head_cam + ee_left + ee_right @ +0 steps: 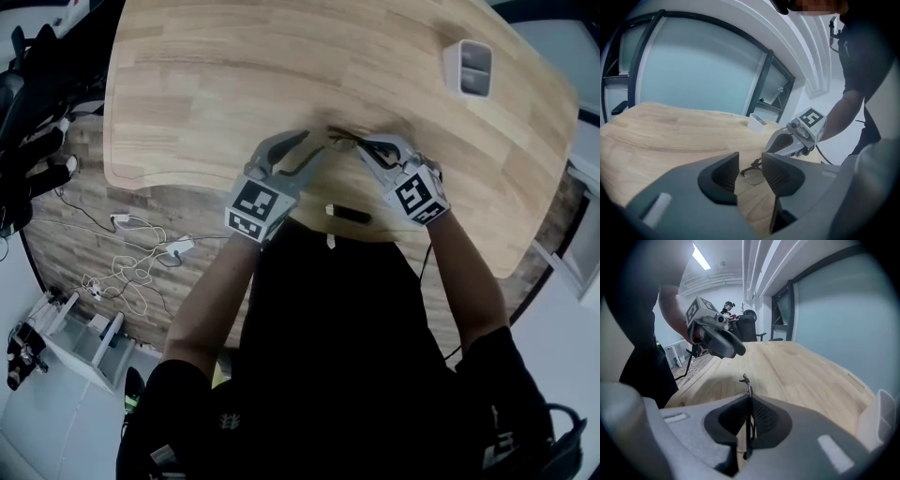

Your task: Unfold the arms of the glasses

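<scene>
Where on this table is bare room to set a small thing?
Free: the table beyond the glasses, left of the white box, and its left end. Crowded: the near edge, where left tongs and right tongs meet at the glasses.

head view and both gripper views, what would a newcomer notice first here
Two grippers close together at the near middle of the wooden table draw the eye: the right gripper is shut on the thin frame of the glasses, while the left gripper stands open just short of them. A small white box sits alone toward the table's far right.
</scene>
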Available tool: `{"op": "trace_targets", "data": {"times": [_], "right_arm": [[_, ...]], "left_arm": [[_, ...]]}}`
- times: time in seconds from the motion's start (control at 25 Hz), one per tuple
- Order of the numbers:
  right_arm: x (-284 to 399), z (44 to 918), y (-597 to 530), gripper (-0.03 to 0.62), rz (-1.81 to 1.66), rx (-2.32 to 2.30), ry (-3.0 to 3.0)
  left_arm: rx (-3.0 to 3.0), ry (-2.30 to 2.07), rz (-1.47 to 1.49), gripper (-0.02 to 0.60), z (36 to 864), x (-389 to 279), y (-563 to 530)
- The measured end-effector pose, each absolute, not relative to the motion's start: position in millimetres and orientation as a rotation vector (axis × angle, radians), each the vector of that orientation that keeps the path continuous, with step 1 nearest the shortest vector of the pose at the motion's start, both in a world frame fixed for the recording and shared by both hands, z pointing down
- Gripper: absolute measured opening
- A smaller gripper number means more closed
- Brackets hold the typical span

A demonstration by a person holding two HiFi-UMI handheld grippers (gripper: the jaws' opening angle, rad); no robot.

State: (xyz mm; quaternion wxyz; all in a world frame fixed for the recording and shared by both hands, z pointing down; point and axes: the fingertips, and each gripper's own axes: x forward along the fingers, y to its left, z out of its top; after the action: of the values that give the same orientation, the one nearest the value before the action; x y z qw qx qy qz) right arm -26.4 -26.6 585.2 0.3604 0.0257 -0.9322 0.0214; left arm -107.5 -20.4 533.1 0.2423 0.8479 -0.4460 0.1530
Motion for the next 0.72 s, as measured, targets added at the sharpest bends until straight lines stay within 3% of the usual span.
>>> {"op": "trace_targets", "data": {"times": [0.12, 0.72], "right_arm": [[-26.1, 577.4, -29.0, 0.015, 0.047, 0.078, -2.456], [-17.3, 570.8, -35.1, 0.017, 0.078, 0.132, -2.522]], "left_arm": [[2.327, -1.129, 0.414, 0.206, 544.6, -90.1, -21.2], [2.351, -0.901, 0.329, 0.216, 553.2, -42.6, -28.3]]}}
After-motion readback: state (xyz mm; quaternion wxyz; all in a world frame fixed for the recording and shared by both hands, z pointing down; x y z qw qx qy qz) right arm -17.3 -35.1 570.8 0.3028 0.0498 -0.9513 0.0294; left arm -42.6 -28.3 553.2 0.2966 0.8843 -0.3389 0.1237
